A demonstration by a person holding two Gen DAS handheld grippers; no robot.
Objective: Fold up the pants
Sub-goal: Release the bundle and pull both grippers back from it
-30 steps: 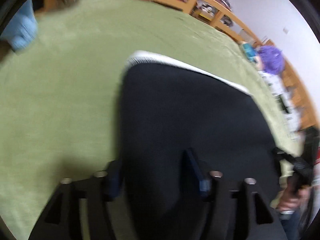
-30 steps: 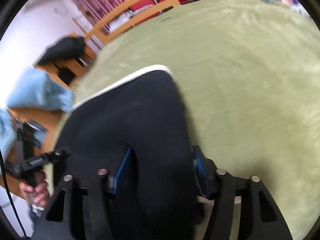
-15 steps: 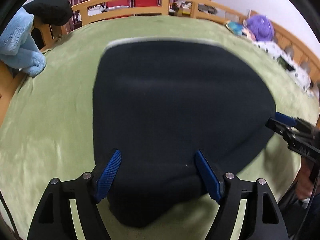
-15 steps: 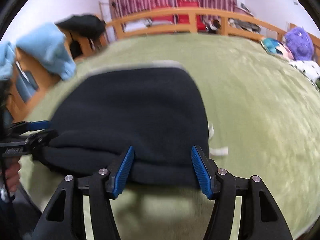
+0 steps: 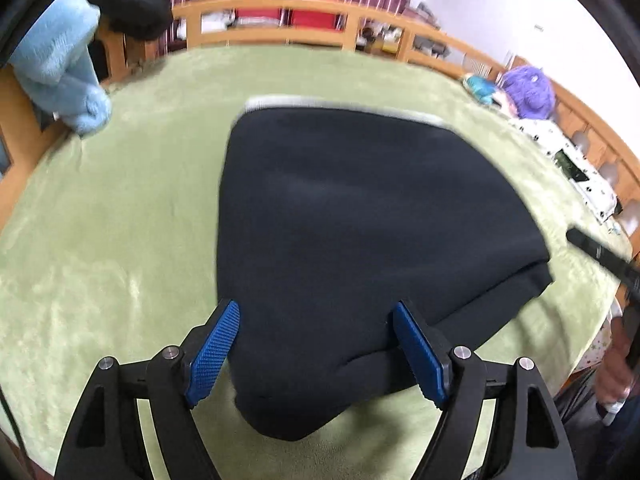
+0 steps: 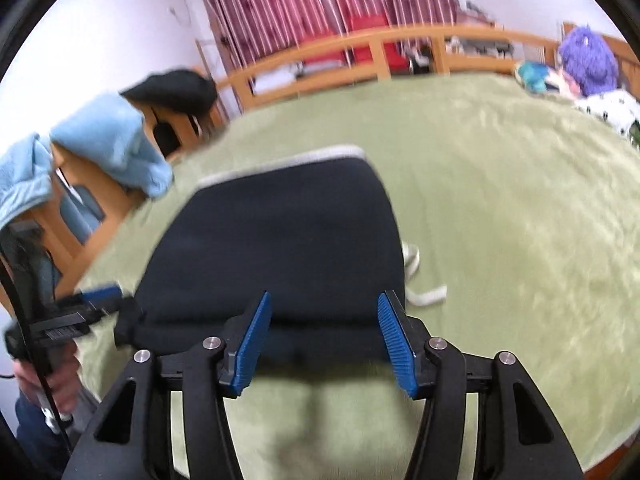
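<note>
We judge fold laid: both grippers, left (image 5: 314, 350) and right (image 6: 324, 344), spread wide, gripping nothing; pants (image 5: 360, 216) flat on green blanket (image 5: 120, 220). Next: regrip near edge, fold again.

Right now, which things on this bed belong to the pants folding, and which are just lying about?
In the job: dark pants, left gripper, right gripper.
Lying about: light blue blanket, purple plush, spotted cloth, black garment.
</note>
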